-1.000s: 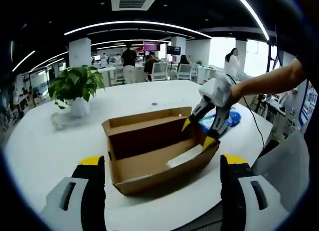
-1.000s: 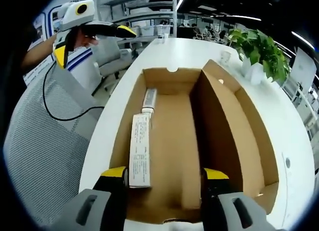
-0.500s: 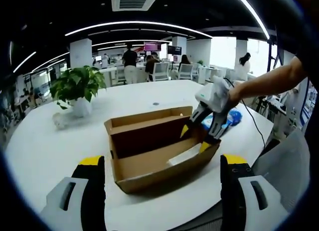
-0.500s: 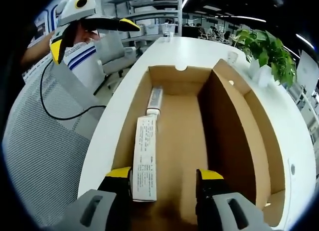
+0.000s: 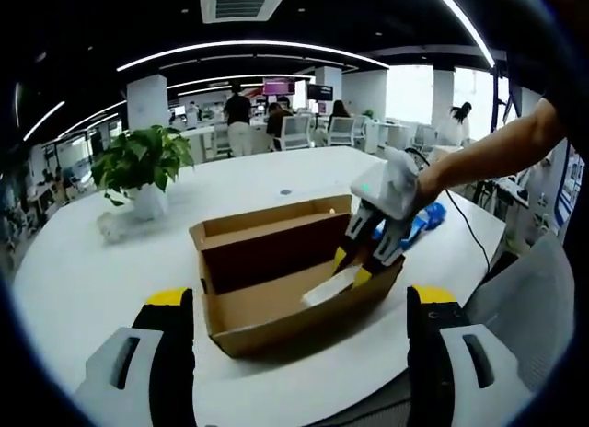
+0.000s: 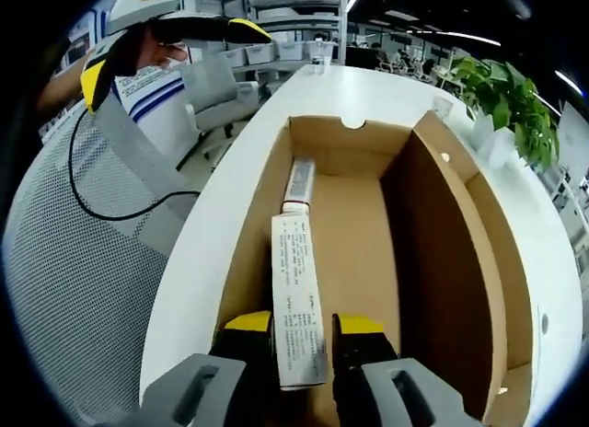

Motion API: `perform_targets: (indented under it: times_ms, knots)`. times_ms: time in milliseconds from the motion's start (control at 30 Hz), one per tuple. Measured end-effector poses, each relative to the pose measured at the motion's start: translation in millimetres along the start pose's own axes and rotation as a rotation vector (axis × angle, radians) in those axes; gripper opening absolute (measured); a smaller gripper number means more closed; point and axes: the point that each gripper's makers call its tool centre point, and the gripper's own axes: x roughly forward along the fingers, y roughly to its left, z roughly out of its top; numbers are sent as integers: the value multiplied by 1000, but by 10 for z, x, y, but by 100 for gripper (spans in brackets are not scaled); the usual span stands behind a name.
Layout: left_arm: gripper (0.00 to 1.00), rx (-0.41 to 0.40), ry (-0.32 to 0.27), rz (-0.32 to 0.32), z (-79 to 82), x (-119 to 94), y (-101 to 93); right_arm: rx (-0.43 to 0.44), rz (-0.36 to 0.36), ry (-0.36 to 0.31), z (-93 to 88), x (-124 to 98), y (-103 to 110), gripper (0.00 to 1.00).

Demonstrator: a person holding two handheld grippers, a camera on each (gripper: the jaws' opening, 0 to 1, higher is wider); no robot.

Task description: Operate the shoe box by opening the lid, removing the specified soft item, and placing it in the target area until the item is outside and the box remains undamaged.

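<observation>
**Right tool closing on the tube inside the open box**

My right tool [image 6: 301, 328] is low inside the shoe box [image 6: 428, 261], and its two yellow-tipped jaws stand narrow on both sides of the near end of the white tube [image 6: 298, 312]. They look to be touching it, so I judge that the tool is holding the tube, though I cannot say how firm the grip is. In the left gripper view the right tool [image 5: 354, 264] reaches down over the box's wall, with the tube's end [image 5: 324, 289] at its tips.

The tube lies along the box floor, close to the left wall in the right gripper view, and a smaller tube [image 6: 297, 184] lies just beyond its far end, maybe touching it. The lid stands open against the far side.

My left tool [image 5: 299, 303] is wide open and holds nothing; it hovers near the front of the box [image 5: 276, 324], above the white desk [image 5: 83, 271].

Risks, as I judge them: the tube is soft, so it may slip or bend if I lift from one end only. The jaws are near the cardboard wall, and a tilted lift could scrape or tear it. The light box may also rise with the tube, since nothing holds it down.
</observation>
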Motion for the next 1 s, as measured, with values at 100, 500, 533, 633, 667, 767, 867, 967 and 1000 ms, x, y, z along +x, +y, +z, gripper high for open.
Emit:
perform_targets:
  times_ms: [100, 500, 533, 633, 667, 767, 867, 967, 1000]
  knots:
    - [100, 2, -1, -3, -33, -6, -30, -1, -10, 1, 1, 1, -10, 18]
    - [100, 8, -14, -12, -61, 6, -97, -2, -48, -14, 35, -119, -95, 16]
    - [100, 12, -18, -12, -59, 6, -105, -1, -51, -15, 36, -131, -100, 16]
    - [100, 6, -30, -19, -50, 5, -141, 0, -67, -24, 54, -187, -125, 16]
    - [100, 3, -34, -21, -49, 6, -149, 3, -73, -29, 64, -214, -136, 16]
    - [100, -1, -35, -23, -59, 17, -159, 2, -83, -38, 85, -280, -152, 16]
    - [100, 3, -36, -22, -48, 24, -161, 5, -95, -52, 105, -381, -185, 16]
    - [100, -2, -54, -13, 0, 38, -150, 11, -110, -62, 110, -474, -229, 16]
    - [100, -5, -62, -11, 20, 49, -149, 13, -115, -66, 108, -513, -245, 16]
